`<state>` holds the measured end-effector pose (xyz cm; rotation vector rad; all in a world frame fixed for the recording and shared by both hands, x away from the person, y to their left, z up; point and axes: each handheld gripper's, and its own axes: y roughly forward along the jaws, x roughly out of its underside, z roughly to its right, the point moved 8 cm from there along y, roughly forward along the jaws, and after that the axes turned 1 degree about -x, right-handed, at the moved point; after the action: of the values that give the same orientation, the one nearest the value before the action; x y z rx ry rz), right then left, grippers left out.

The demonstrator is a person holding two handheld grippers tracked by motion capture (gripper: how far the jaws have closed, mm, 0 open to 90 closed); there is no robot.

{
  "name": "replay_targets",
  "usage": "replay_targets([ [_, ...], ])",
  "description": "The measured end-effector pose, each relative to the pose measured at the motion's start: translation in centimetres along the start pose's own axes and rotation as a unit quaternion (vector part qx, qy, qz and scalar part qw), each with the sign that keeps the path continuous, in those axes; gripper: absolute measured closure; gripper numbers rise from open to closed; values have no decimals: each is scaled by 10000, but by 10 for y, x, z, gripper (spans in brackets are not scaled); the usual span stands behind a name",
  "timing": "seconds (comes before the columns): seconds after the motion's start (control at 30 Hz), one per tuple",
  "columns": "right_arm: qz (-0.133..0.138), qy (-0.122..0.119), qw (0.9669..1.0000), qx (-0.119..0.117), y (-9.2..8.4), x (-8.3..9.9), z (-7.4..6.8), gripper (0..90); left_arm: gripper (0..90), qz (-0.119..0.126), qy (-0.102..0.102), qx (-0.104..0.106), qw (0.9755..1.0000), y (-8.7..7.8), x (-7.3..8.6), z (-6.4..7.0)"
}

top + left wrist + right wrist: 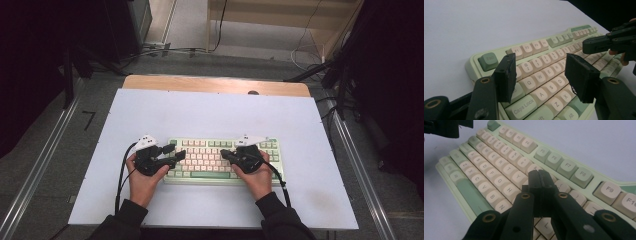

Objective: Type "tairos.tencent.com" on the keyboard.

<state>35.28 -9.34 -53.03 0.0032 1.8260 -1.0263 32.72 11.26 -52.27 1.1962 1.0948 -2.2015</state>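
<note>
One keyboard [225, 160], rigid, likely moderately heavy, with smooth caps, lies mid-table on the white mat [210, 115]. Left gripper [541, 77] stands spread over its left keys; right gripper [539, 182], pressed together, pinches nothing. Best gripped at the case edges, not the loose-fitting keycaps.
</note>
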Motion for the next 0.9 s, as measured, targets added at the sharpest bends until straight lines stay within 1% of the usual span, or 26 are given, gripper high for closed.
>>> replay_targets([
  [0.17,139,37,9999,-34,-6,-4,-1,862,439,0,-2,2,10000,0,0,0],
  [0.23,200,58,9998,-49,-8,-6,-1,815,439,-5,-1,2,10000,0,0,0],
  [0.37,316,106,9994,-11,-12,-10,1,667,439,-1,0,4,10000,0,0,0],
  [0.43,387,153,9991,45,-13,-11,2,561,439,1,5,6,10000,0,0,0],
  [0.47,420,161,9990,80,-13,-12,2,484,439,-1,6,6,10000,0,0,0],
  [0.5,506,158,9983,228,-13,-14,5,399,439,-1,-1,1,10000,0,0,0],
  [0.53,557,165,9978,324,-14,-15,6,372,439,-9,9,-9,10000,0,0,0],
  [0.6,618,171,9970,440,-15,-16,8,371,439,-19,24,-10,10000,1,1,1],
  [0.63,626,202,9968,450,-16,-16,8,372,439,-20,46,13,10000,2,0,1],
  [0.73,626,190,9969,436,-18,-16,9,377,452,-37,107,6,9999,5,-2,4],
  [0.8,613,187,9970,425,-18,-16,9,380,482,-13,196,-11,9998,7,-6,6],
  [0.87,584,191,9973,412,-17,-15,9,384,532,5,284,6,9996,11,-10,11],
  [0.9,580,186,9973,408,-17,-15,9,386,565,-39,323,24,9995,13,-11,13],
])
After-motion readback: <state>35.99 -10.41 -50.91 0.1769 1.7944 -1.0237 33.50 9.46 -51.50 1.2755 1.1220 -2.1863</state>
